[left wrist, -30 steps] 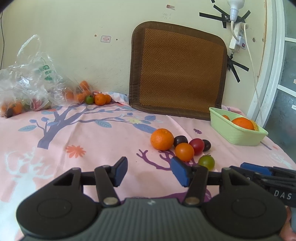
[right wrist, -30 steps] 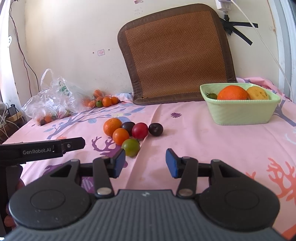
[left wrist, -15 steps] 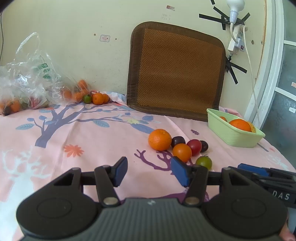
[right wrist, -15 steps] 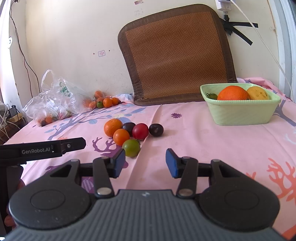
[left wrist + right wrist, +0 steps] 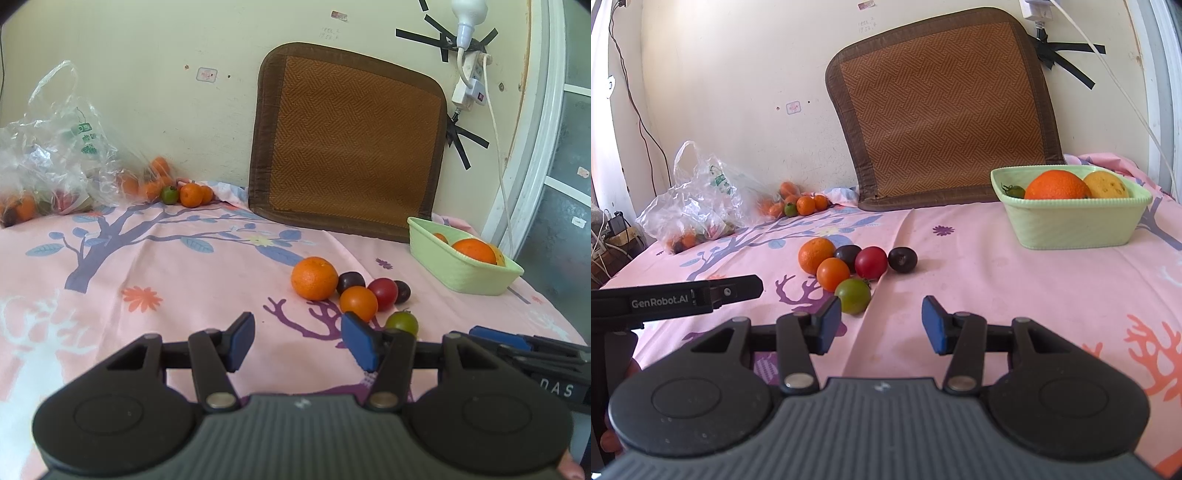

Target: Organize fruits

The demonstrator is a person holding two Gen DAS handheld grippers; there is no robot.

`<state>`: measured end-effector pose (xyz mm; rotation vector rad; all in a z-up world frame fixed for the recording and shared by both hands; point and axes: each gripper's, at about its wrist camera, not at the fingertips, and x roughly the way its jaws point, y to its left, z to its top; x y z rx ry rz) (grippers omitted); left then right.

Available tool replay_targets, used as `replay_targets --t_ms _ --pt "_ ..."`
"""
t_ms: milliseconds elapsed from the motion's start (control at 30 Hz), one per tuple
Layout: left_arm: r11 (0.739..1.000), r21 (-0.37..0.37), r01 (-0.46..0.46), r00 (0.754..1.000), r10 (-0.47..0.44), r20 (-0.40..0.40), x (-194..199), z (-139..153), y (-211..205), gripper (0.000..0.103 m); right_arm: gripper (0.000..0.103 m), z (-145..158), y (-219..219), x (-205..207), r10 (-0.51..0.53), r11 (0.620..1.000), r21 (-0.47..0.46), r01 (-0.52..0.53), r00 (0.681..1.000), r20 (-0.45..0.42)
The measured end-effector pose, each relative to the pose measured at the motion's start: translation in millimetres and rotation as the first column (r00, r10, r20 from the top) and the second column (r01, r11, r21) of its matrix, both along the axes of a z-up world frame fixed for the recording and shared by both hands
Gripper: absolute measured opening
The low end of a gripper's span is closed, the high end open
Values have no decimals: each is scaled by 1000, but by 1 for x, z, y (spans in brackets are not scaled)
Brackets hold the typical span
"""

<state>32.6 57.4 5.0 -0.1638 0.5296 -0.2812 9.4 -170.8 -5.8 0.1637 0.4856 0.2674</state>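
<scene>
a: what's going on w/ the fruit rn?

b: both tongs are hovering low over the pink cloth (image 5: pixel 1015 280), empty. left gripper (image 5: pixel 297 341) is gaping wide, right gripper (image 5: pixel 877 325) too, nothing btwn the pads.

a: where's the fruit sitting?

b: loose cluster mid-cloth: big orange (image 5: pixel 816 255), small orange one (image 5: pixel 833 274), red one (image 5: pixel 871 262), two dark ones, green tomato (image 5: pixel 852 296) nearest, just ahead of the right gripper. green basket (image 5: pixel 1071 229) is holding some already, off to the right.

a: so which step?

b: looks like lining up a pick, imo. next it's needing a nudge fwd & slightly left, straddling the green tomato, then closing gently bc it's prob rolling easily.
</scene>
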Motion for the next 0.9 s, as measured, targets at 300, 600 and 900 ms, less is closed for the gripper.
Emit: replay_targets --t_ms 300,600,900 --pt "1000 -2 2 1000 -2 -1 0 1 -1 53 51 2 0 0 0 1000 9 0 1000 8" --pt "999 -16 30 999 -31 -23 5 1 0 53 51 1 2 -1 32 999 -3 -32 999 8" --pt "984 -91 152 984 -160 -85 34 6 -19 53 51 -1 10 16 116 992 -41 -119 991 -65"
